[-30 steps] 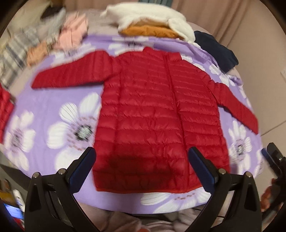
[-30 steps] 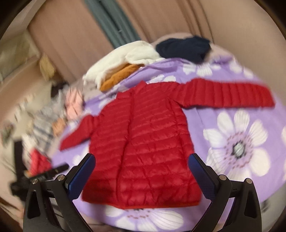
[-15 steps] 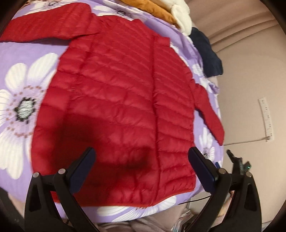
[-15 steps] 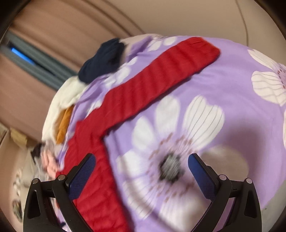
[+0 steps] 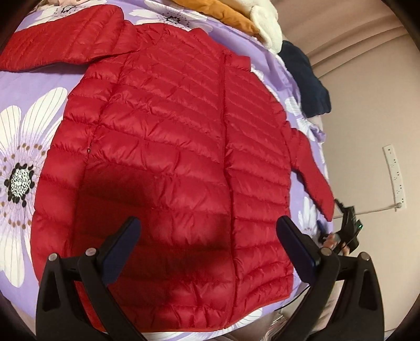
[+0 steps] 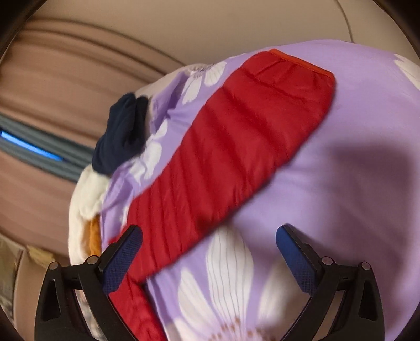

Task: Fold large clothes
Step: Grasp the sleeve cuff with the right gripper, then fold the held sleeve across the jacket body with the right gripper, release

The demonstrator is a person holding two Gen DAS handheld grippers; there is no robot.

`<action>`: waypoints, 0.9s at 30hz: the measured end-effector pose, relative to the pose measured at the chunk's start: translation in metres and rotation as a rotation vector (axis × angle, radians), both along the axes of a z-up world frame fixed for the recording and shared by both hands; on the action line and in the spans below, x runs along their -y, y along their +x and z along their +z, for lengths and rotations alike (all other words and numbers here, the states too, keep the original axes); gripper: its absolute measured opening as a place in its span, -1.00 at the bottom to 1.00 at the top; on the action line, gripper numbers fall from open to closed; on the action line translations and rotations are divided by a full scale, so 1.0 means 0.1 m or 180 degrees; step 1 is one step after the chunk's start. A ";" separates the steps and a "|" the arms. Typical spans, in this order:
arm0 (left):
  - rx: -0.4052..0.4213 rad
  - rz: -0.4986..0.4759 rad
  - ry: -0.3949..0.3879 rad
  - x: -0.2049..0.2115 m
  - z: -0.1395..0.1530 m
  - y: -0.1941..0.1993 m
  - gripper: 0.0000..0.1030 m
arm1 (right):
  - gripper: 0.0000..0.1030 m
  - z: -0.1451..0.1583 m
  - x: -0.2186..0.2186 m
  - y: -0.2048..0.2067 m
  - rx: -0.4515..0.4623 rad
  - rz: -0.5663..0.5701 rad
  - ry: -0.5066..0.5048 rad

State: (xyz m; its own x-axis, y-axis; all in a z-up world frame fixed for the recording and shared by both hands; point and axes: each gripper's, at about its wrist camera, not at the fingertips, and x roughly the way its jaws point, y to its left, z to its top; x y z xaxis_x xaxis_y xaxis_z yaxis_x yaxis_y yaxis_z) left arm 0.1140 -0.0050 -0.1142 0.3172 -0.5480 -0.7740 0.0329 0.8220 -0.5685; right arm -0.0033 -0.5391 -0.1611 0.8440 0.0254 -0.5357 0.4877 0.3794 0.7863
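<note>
A red quilted puffer jacket lies flat, front up, on a purple flowered bedsheet, both sleeves spread out. My left gripper hovers open over the jacket's lower hem area, holding nothing. In the right wrist view, the jacket's right sleeve runs diagonally across the sheet, its cuff at the upper right. My right gripper is open above the sleeve's lower part and the sheet, empty. The right gripper also shows in the left wrist view, just past the sleeve cuff at the bed's right edge.
A white fleece garment over an orange one and a dark navy garment lie at the bed's far right end. A beige wall with a power strip borders the right side. Curtains hang beyond.
Both grippers have dropped closer to the bed. The left view closed in on the jacket's body. The right swung toward the right sleeve, which now fills more of its view.
</note>
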 end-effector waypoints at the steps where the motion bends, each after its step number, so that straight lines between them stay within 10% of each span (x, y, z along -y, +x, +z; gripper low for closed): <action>1: -0.0018 0.0001 0.0004 -0.01 -0.01 0.02 1.00 | 0.98 -0.01 0.05 0.02 0.0081 -0.0079 0.0040; 5: -0.0102 0.0028 0.0071 -0.05 -0.07 0.08 1.00 | 0.78 -0.06 0.22 0.00 0.0208 -0.0409 0.0160; 13: -0.0140 0.0116 0.0160 -0.19 -0.12 0.12 1.00 | -0.59 -0.19 0.38 -0.19 0.0071 -0.0641 0.0388; 18: -0.0136 0.0143 0.0168 -0.30 -0.12 0.06 0.99 | -0.78 0.07 0.28 -0.26 0.0071 -0.0669 0.0054; 27: -0.0173 0.0378 -0.0026 -0.68 -0.11 -0.10 0.99 | -0.79 1.41 -0.52 -0.05 0.0327 0.0110 -0.1307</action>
State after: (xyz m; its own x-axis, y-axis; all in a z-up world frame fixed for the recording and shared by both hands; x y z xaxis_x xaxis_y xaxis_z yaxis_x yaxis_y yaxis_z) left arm 0.1044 0.0631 -0.1249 0.3379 -0.5154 -0.7876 -0.0953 0.8137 -0.5734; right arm -0.0084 -0.4872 -0.0200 0.8959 -0.1433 -0.4205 0.3962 0.6859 0.6104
